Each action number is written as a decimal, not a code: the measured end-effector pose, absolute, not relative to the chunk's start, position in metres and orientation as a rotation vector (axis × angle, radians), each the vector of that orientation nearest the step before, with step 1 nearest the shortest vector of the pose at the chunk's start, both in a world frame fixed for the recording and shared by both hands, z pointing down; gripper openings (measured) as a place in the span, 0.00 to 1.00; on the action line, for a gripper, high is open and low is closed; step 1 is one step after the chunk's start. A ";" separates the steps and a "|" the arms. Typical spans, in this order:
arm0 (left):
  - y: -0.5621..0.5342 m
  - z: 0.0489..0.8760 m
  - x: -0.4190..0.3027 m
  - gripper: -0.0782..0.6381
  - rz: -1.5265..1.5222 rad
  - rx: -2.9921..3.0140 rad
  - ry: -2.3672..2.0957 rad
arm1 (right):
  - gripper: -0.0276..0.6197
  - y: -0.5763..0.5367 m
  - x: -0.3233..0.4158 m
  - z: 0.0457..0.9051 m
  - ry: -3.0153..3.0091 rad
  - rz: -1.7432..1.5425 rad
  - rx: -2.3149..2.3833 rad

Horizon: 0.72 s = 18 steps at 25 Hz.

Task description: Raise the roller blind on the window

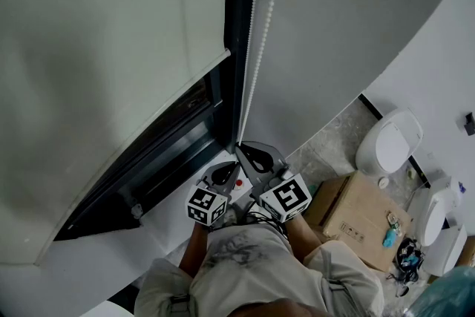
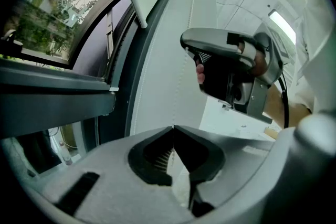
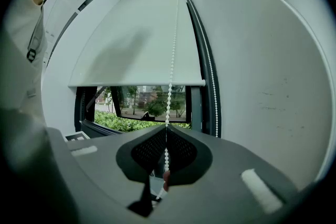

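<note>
Right gripper view: right gripper (image 3: 166, 129) pinches white plastic bead chain (image 3: 171, 68); left gripper (image 2: 173, 127) pressed together, perhaps empty. Slipping beads would stall the cream fabric roller blind (image 3: 131, 44).

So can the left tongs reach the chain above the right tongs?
Probably, once they let go: the left tongs are shut on the chain below the right tongs, and it hangs bare above them.
</note>
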<state>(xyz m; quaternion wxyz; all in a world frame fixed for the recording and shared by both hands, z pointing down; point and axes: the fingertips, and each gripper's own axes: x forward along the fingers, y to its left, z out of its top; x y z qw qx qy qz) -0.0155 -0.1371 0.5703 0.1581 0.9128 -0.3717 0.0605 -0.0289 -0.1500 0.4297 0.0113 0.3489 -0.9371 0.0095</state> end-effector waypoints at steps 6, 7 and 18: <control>-0.135 0.536 -0.026 0.17 0.139 2.637 -1.083 | 0.06 -0.149 -0.032 0.427 -2.951 0.018 1.059; -0.135 0.529 -0.029 0.19 0.139 2.643 -1.093 | 0.06 -0.149 -0.032 0.428 -2.953 0.022 1.060; -0.146 0.408 -0.052 0.20 -0.098 2.796 -1.162 | 0.06 -0.150 -0.033 0.426 -2.951 0.010 1.062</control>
